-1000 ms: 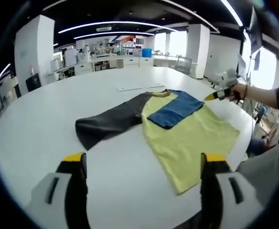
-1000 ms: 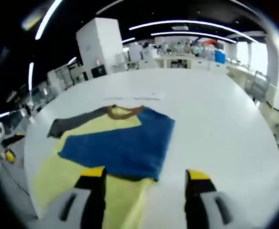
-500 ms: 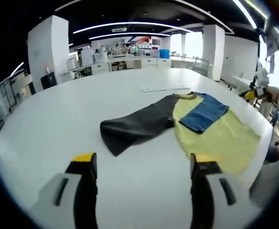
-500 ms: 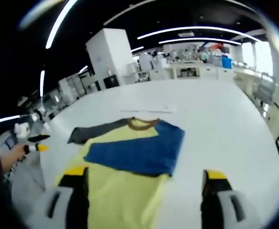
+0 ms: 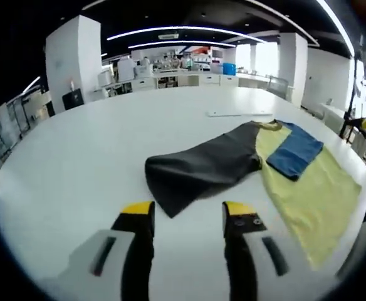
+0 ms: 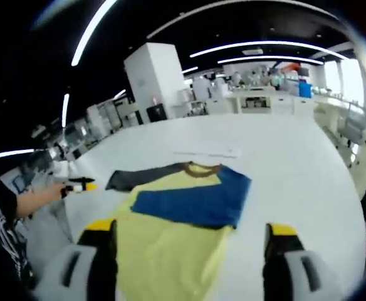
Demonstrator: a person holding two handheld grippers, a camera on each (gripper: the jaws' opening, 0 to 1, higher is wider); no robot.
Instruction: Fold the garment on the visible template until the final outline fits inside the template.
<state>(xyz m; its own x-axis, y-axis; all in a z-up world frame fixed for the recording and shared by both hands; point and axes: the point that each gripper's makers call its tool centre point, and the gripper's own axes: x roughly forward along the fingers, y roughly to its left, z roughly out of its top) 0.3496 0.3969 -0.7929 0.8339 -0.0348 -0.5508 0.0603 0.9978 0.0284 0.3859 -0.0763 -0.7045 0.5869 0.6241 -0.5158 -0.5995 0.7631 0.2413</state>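
Yellow fabric makes up the body of the garment, which is lying flat on the white surface. Its blue sleeve is already lying folded across the chest, and its dark grey sleeve is stretching out, unfolded, toward the left claw. In the right gripper view the same garment is lying with its brown collar at the far end, the blue sleeve crossing the yellow body and the grey sleeve trailing off to the left.

The left claw is hovering just short of the grey sleeve's cuff, its jaws standing apart with a narrow gap and gripping nothing. The right claw is hovering above the hem end of the garment, jaws spread wide and empty. The left claw is also showing at the left edge of the right gripper view.

Judging by the layout, one sleeve fold is done and the grey sleeve is the step in hand. The next move likely calls for the left claw lowering onto the cuff, pinching it, and carrying it over the yellow body. A pale flat strip is lying beyond the collar; whether it marks the template, I cannot tell.
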